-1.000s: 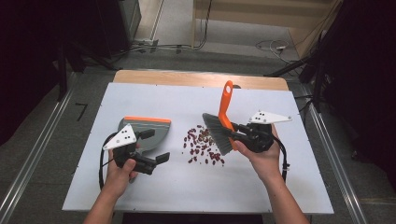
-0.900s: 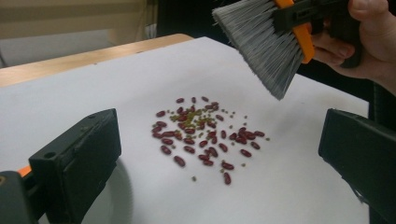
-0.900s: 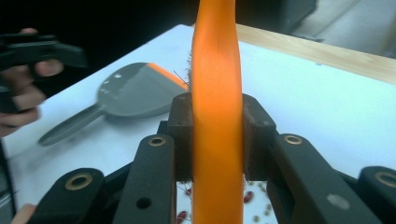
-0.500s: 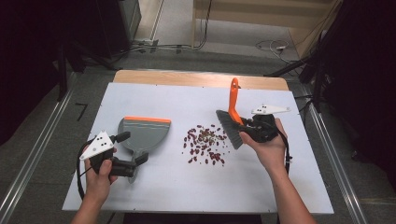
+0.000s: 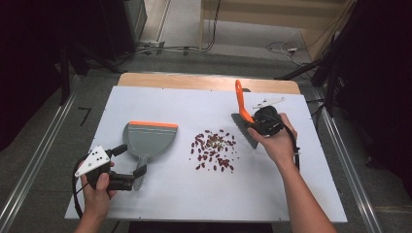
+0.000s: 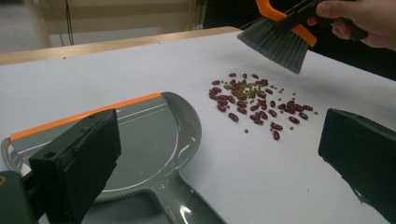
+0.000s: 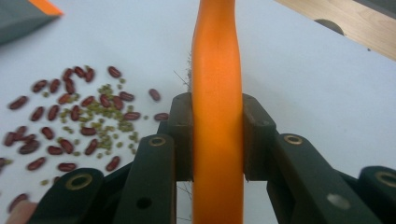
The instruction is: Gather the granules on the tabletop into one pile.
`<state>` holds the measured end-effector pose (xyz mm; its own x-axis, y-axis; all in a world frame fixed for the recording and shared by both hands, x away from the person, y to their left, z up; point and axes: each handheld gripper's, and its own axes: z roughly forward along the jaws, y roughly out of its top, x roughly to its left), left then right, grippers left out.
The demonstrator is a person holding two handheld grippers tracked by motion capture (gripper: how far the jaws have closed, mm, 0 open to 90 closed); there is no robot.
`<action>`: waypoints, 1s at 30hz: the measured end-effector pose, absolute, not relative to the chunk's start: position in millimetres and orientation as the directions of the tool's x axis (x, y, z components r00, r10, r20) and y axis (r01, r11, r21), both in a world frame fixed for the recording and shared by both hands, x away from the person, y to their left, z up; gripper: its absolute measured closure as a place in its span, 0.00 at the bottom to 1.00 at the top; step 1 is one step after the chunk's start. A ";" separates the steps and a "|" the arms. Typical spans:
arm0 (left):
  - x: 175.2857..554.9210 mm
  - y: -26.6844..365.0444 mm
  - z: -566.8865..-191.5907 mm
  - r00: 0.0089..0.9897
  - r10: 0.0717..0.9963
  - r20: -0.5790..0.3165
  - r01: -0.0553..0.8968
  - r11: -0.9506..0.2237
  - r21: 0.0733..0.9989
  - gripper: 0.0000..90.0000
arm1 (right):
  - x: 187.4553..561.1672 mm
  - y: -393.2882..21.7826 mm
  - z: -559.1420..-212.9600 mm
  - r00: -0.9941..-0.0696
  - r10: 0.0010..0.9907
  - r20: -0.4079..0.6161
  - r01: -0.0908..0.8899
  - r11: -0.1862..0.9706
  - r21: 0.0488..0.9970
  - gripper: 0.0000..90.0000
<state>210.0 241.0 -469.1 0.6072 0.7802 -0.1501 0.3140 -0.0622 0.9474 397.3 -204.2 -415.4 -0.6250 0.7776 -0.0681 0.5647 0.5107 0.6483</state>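
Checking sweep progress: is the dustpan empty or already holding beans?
Empty. The dustpan tray shows bare grey; the beans all lie on the table beside it.

left gripper [image 5: 127, 167] jaws apart, right gripper [image 5: 252, 124] jaws clamped

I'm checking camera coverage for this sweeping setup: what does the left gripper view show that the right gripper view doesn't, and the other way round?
Left gripper view: the left gripper with jaws wide apart and nothing between them, the grey plastic dustpan's pan and handle, and the brush's grey bristles above the table.

Right gripper view: the right gripper shut on the brush's orange handle, close up.

Both: the scattered red beans and small green beans on the white table, an orange-edged part of the dustpan, and the brush.
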 end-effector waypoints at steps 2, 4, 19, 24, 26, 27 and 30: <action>210.4 240.9 -470.2 0.607 0.781 -0.146 0.312 -0.066 0.948 0.00 | 404.0 -200.9 -418.2 -0.612 0.785 -0.100 0.578 0.529 0.621 0.76; 210.5 240.3 -470.8 0.606 0.784 -0.135 0.311 -0.076 0.947 0.00 | 409.4 -196.6 -421.3 -0.596 0.792 -0.133 0.594 0.546 0.591 0.76; 210.3 245.8 -471.8 0.586 0.800 -0.133 0.315 -0.073 0.946 0.00 | 413.4 -135.2 -441.8 -0.649 0.710 -0.274 0.575 0.693 0.435 0.77; 210.0 246.9 -472.1 0.578 0.805 -0.131 0.315 -0.072 0.946 0.00 | 402.7 -132.1 -441.7 -0.679 0.692 -0.244 0.562 0.704 0.433 0.77; 209.7 246.8 -471.9 0.572 0.810 -0.130 0.309 -0.066 0.949 0.00 | 396.7 -130.1 -441.7 -0.696 0.679 -0.233 0.549 0.713 0.436 0.76; 209.5 247.0 -471.6 0.569 0.812 -0.127 0.306 -0.066 0.950 0.00 | 394.4 -129.0 -441.9 -0.706 0.668 -0.236 0.539 0.722 0.434 0.76; 209.2 247.3 -471.2 0.566 0.815 -0.123 0.303 -0.067 0.951 0.00 | 387.3 -125.7 -441.5 -0.718 0.659 -0.224 0.531 0.726 0.436 0.76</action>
<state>209.2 247.3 -471.2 0.5662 0.8150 -0.1231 0.3025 -0.0666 0.9508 387.3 -125.7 -441.5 -0.7176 0.6594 -0.2243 0.5314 0.7265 0.4358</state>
